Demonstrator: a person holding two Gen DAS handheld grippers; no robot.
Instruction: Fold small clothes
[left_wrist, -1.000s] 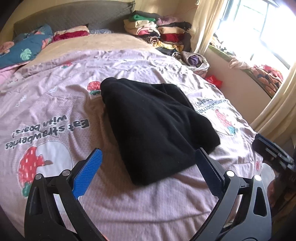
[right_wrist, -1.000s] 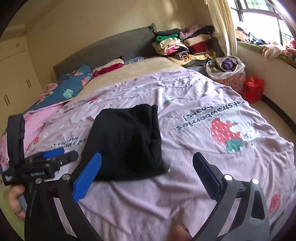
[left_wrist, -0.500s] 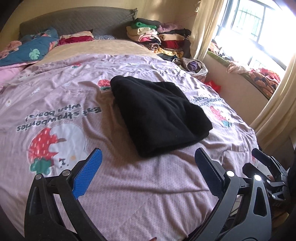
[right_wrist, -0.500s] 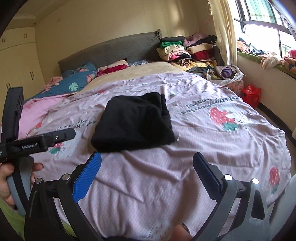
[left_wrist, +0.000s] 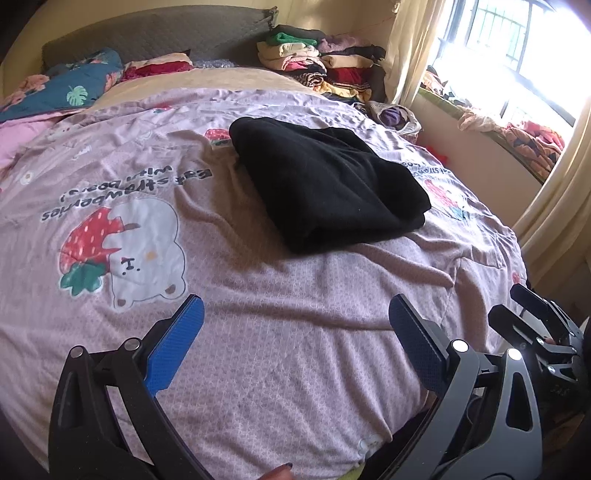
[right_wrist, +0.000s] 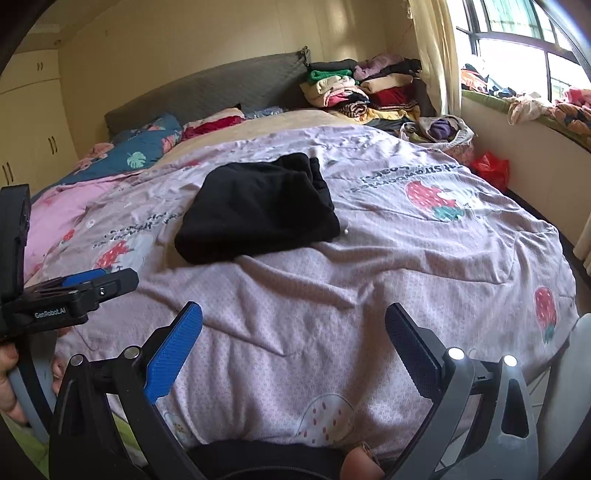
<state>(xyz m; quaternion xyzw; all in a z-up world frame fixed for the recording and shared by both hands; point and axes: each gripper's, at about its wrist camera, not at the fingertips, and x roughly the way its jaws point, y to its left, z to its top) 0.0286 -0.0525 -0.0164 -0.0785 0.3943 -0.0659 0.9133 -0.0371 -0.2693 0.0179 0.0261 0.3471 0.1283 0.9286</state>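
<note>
One black garment (left_wrist: 325, 184) lies folded on the bed cover (left_wrist: 258, 332), centre-right in the left wrist view and just left of centre in the right wrist view (right_wrist: 258, 210). Compact bundle, roughly rectangular, matte and fleecy-looking; near edge rounded and thick — several layers stacked. A looser fold shows at its far right corner in the right wrist view. No fingers touch it.

Cover beneath is pale lilac, wrinkled, printed with strawberries, a bear and upside-down lettering (left_wrist: 125, 192).

Left gripper (left_wrist: 295, 343) at lower centre of its own view, jaws spread wide, nothing between them, well short of the garment; seen from the side at lower left of the right wrist view (right_wrist: 74, 291), a hand (right_wrist: 11, 376) on its handle. Right gripper (right_wrist: 293, 343) likewise spread and empty, hovering over the near edge of the cover; its dark frame shows at lower right of the left wrist view (left_wrist: 543, 332).

Farther out — stacked folded clothes (right_wrist: 362, 88) at upper centre-right by the grey headboard (right_wrist: 207, 92), a window (right_wrist: 517, 48) at upper right.
</note>
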